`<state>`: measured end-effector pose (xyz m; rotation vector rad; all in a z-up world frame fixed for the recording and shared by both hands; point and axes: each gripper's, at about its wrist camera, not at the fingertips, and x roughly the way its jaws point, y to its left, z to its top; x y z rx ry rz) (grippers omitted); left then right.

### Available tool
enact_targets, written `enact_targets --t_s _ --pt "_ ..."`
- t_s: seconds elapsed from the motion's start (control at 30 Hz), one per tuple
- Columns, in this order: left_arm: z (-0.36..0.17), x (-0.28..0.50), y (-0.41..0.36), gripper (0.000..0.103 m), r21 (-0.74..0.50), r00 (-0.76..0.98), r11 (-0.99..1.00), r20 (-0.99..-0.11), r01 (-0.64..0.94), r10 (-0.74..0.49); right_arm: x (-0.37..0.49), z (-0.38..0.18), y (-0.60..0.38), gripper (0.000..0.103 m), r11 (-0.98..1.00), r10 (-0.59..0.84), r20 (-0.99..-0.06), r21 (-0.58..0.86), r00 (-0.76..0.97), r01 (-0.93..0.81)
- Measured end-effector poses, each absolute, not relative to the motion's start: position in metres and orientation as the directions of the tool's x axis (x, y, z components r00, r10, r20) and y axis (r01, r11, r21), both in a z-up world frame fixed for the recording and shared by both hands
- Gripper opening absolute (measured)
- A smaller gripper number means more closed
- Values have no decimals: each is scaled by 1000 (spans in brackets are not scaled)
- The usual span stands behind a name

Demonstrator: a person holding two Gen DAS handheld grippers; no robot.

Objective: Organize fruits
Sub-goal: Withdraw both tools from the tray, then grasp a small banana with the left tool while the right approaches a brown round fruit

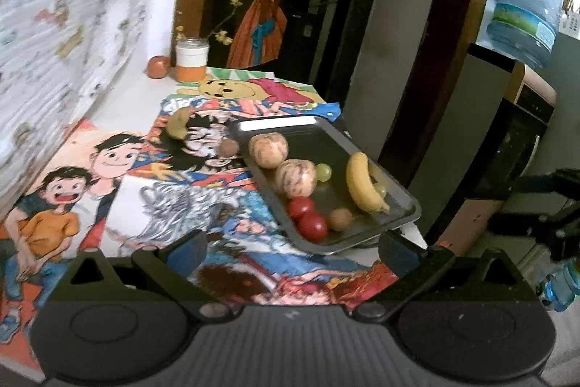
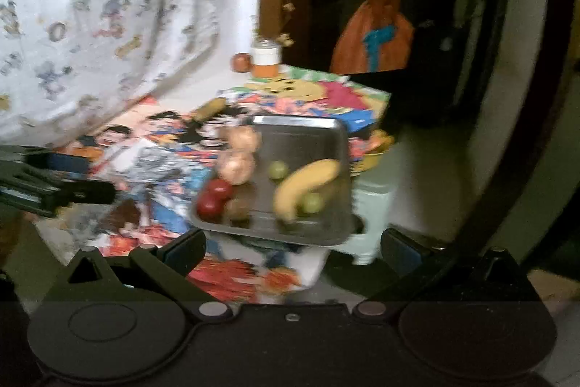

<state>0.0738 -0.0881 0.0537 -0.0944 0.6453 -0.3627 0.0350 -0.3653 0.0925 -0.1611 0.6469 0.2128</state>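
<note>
A dark metal tray [image 1: 406, 218] sits at the table's right edge and holds a banana [image 1: 360, 184], two pale apples [image 1: 268, 149], two red tomatoes [image 1: 306, 216], green grapes [image 1: 323, 171] and a small brown fruit [image 1: 340, 219]. A second banana [image 1: 178, 126] and a brown fruit [image 1: 229, 147] lie on the cartoon cloth left of the tray. My left gripper [image 1: 291, 247] is open and empty, in front of the tray. My right gripper [image 2: 293, 247] is open and empty, short of the tray [image 2: 340, 140], where the banana [image 2: 304, 184] shows.
A jar with a white lid [image 1: 191, 60] and a red fruit [image 1: 158, 66] stand at the table's far end. A patterned curtain [image 1: 65, 6] hangs on the left. A water bottle [image 1: 525, 9] stands on the right. A pale stool [image 2: 373, 205] stands beside the table.
</note>
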Motion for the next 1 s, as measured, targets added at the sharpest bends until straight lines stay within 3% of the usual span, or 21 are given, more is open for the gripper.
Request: enact_targets --t_s 0.2,0.57,0.7,0.83,1.0 --pt "54 63 -64 103 -195 744 942 -577 273 -335 20 104 -364 102 963 152 -623 -83 768 -258" --pt "72 78 -21 103 -207 726 954 -619 216 -299 42 129 -313 102 914 334 -664 56 669 -401" --pt "79 95 -10 103 -173 741 964 -617 201 -265 62 140 -292 102 881 350 -647 -19 677 -473" --pt "78 129 5 103 -217 730 958 -622 186 -283 77 151 -276 102 816 368 -579 -175 728 -552" --pt "82 177 15 103 -229 748 963 -611 145 -258 114 170 -262 102 763 412 -559 -220 720 -607"
